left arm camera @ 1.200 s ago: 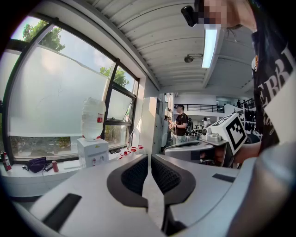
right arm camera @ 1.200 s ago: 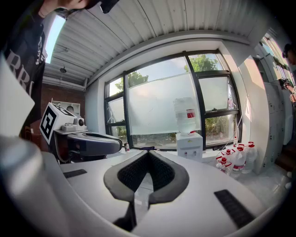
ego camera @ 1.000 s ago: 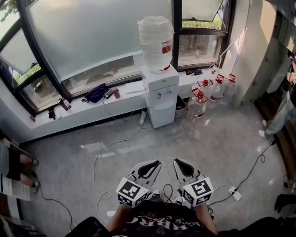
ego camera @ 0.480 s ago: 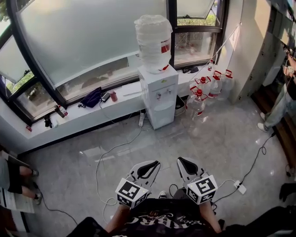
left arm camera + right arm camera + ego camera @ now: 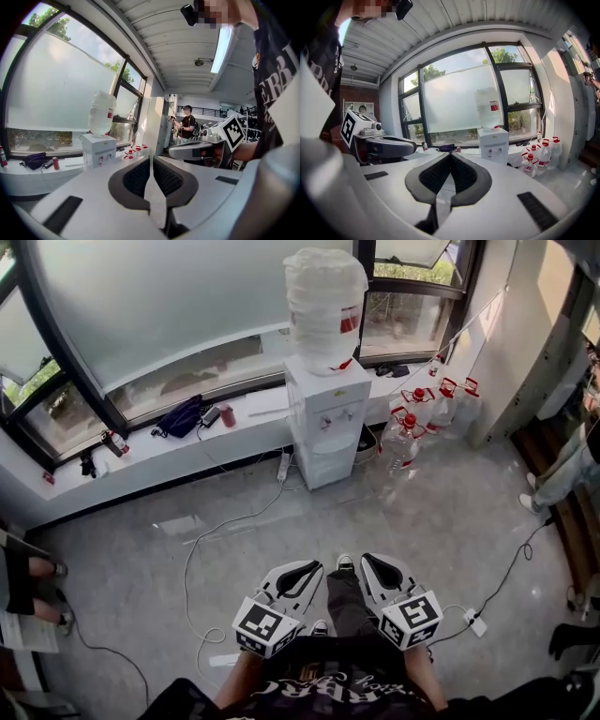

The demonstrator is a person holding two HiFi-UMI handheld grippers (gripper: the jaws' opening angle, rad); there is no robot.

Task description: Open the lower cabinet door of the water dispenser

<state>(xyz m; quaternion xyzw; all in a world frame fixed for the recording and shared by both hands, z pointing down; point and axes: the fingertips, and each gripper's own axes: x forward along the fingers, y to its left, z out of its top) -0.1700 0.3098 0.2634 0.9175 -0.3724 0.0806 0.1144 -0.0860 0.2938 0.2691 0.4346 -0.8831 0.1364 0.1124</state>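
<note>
- The water dispenser [image 5: 323, 423] is seen standing on the floor [image 5: 141, 549] against the window ledge [image 5: 112, 470], well apart from both grippers.
- A large water bottle [image 5: 325, 306] is carried upside down on top of the dispenser.
- The lower cabinet door [image 5: 325, 468] is found on the dispenser's front, below the taps, and appears closed.
- The left gripper [image 5: 298, 579] is held low in the head view, just in front of the person's body. In the left gripper view its fingers [image 5: 138, 176] are clenched together with nothing between them.
- The right gripper [image 5: 380, 573] is held beside the left one, with the person's leg [image 5: 345, 592] between them. Its fingers [image 5: 436, 174] are likewise pressed together and empty.
- Both grippers are pointed towards the dispenser, which is seen beyond the fingertips in each gripper view.
- Several clear jugs with red caps [image 5: 403, 442] are grouped on the floor just right of the dispenser.
- A power strip [image 5: 283, 466] lies at the dispenser's left foot, and a white cable [image 5: 202, 549] is trailed from it across the floor.
- A dark bag [image 5: 178, 416] and a red can [image 5: 228, 415] are seen on the ledge.
</note>
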